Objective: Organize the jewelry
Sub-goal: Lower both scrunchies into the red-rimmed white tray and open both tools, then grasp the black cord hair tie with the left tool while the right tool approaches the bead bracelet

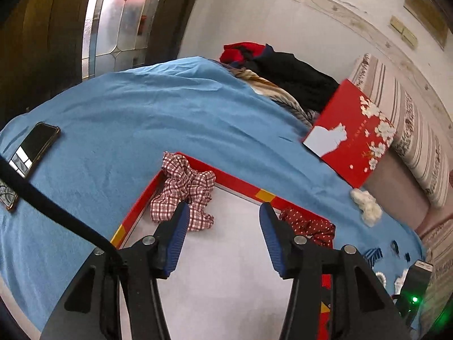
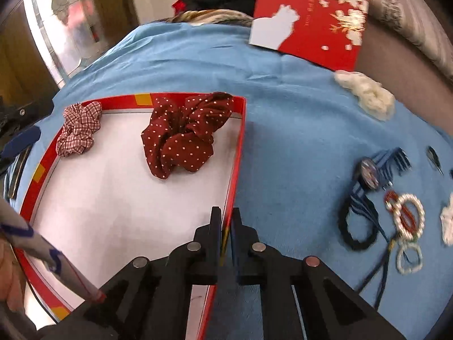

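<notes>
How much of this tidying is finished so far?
Done: the plaid scrunchie and the dotted scrunchie lie in the red box. In hand: the right gripper is shut on the box's wall; the left gripper is open and empty. Left: white scrunchie, pearl bracelets and hair ties on the blue cloth.

Left tongs (image 1: 223,212) gape empty, angled downward; right tongs (image 2: 226,218) seem pinched shut, pointing steeply down.

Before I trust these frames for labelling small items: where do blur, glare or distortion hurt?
Right wrist view: the pearl bracelets at the right edge are smeared, and the red lid is blown out. Left wrist view: sharp centrally, but fisheye bends the red box rim, and the window glares.
</notes>
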Demonstrator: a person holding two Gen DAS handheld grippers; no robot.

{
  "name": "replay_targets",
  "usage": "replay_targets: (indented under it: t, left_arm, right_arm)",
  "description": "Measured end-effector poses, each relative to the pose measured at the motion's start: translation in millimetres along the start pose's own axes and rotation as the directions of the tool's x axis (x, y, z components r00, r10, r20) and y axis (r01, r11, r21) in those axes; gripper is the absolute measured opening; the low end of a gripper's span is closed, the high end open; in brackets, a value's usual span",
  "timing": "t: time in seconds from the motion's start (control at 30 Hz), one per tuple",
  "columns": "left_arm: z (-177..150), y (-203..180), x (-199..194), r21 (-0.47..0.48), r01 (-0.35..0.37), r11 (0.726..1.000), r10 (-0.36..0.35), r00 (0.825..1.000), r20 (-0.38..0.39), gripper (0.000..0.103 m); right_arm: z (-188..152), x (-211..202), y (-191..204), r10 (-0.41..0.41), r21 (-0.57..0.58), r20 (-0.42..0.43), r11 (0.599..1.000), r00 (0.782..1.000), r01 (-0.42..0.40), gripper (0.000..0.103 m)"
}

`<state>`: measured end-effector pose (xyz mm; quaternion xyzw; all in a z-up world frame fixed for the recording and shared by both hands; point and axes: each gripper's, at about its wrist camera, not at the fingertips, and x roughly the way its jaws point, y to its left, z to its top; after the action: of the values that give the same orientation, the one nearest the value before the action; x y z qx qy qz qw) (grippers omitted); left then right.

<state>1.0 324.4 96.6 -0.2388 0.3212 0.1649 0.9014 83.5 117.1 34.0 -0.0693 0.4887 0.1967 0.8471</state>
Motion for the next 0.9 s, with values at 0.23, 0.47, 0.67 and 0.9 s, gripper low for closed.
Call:
replay_targets:
  t: [0.23,0.47,0.67,0.9]
  left_arm:
    - [-3,-5,-4,0.007,0.008,1.000,-0.008,1.000,-0.024,0.050]
    - [-19,-35,-20,0.051,0.038,0.998,-0.037,0.999,-0.018,0.050]
    - [-54,-103,-34,0.208,0.144,0.968,-0.134,0.989,-0.063,0.050]
    - [-100,-178,-10,0.299,0.290,0.909,-0.220,0.943,-0.249,0.050]
  right_arm:
    - [-29,-17,-3,0.026,0.057,-0.007,0.998,1.000,-0.025,0.009]
    - [-57,-62,-39,0.087,0.126,0.072,0.987,0.994,-0.096,0.039]
    - [-95,-107,-122,-0.065,0.204,0.112,0.978,0.992,0.042,0.044]
    - [-146,-125,-224,-0.156,0.371,0.075,0.921,0.985,0.118,0.046]
